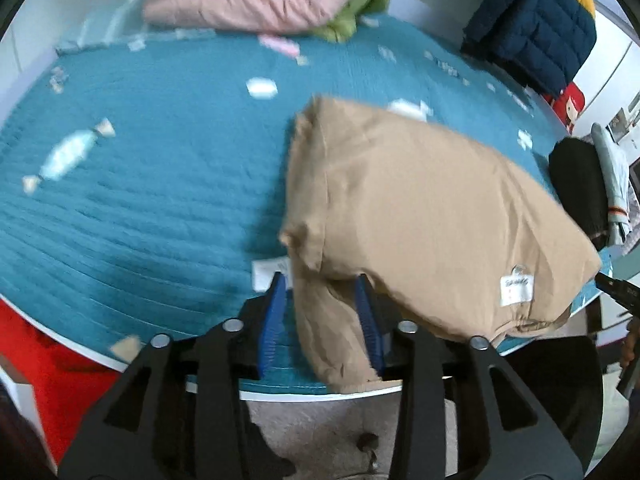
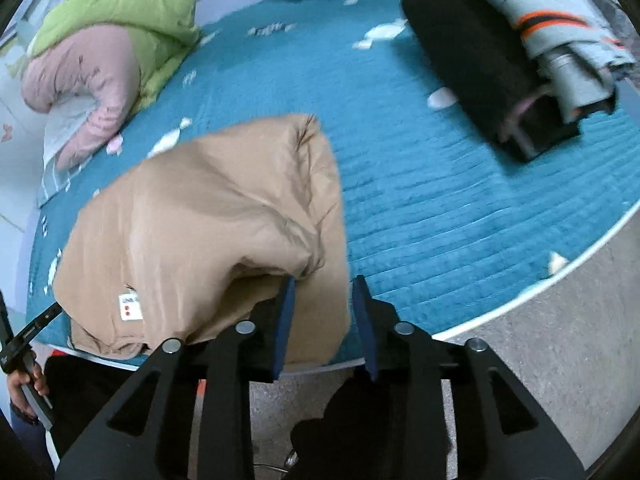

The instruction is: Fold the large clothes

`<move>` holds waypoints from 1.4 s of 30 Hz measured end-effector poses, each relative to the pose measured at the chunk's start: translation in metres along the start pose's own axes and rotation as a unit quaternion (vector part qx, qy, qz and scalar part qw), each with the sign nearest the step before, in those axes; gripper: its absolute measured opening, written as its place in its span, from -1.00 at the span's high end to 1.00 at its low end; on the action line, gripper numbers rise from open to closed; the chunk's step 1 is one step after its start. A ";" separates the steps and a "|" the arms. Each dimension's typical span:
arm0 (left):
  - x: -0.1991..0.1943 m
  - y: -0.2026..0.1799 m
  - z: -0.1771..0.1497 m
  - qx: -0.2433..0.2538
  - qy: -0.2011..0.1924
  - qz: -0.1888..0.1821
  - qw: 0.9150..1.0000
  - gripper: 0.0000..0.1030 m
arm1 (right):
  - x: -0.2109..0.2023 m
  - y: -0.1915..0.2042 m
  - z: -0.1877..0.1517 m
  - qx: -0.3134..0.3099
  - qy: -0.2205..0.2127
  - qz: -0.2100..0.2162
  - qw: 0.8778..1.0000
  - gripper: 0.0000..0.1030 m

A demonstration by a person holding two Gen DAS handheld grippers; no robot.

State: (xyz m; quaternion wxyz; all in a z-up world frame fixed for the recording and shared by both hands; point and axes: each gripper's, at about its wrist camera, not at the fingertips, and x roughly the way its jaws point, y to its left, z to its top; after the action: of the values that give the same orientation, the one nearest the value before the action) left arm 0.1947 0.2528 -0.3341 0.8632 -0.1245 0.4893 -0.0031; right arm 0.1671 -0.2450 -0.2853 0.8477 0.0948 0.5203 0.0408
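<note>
**While both jaws straddle its near edge, the tan garment runs crosswise between them**

Because each pair of jaws stands apart with tan cloth lying in the gap, neither looks clamped; both read as open around fabric. The left gripper (image 1: 322,280) has a hanging fold of the tan garment (image 1: 424,216) between its blue pads, the cloth draping down past the bed's near rim. The right gripper (image 2: 323,280) sits at the opposite near corner of the same tan garment (image 2: 208,216), with its lower flap between the pads and a puckered corner just above the left pad.

Outward from the jaws, the garment lies folded into a thick bundle on the teal quilt (image 1: 140,200) of the bed. Its long axis seems to run side to side between the two grippers, along the near edge, with the white label (image 1: 517,289) near the middle of that edge. Each gripper is about equally near its own end, so a next fold would likely carry one end across toward the other.

Farther off, apart from the bundle, rest a pink jacket (image 2: 92,80), a green jacket (image 2: 132,12), a black folded garment (image 2: 480,64) and a navy and yellow jacket (image 1: 536,20)
</note>
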 end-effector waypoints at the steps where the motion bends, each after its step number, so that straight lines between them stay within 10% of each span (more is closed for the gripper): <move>1: -0.010 -0.003 0.005 0.008 -0.015 0.003 1.000 0.14 | -0.009 0.001 0.002 0.000 -0.010 -0.003 1.000 0.41; 9: -0.001 -0.041 0.054 0.016 -0.053 -0.016 0.998 -0.10 | -0.006 0.055 0.036 0.023 -0.034 0.083 0.996 0.45; 18: 0.085 -0.035 -0.006 -0.071 0.101 -0.017 0.992 -0.13 | 0.100 0.032 -0.002 0.068 0.110 -0.002 0.992 1.00; 30: 0.072 -0.028 -0.018 -0.067 0.099 -0.045 0.992 -0.32 | 0.095 0.025 -0.011 0.065 0.078 -0.010 0.995 1.00; 42: 0.032 -0.003 0.009 -0.112 0.037 -0.080 0.990 -0.60 | 0.079 0.143 0.053 -0.025 0.006 0.084 0.996 0.89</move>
State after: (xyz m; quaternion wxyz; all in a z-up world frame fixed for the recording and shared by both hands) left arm 0.2196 0.2480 -0.3560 0.8221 -0.2589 0.5066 -0.0219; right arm 0.2539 -0.0977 -0.3017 0.8405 0.1170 0.5141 0.1250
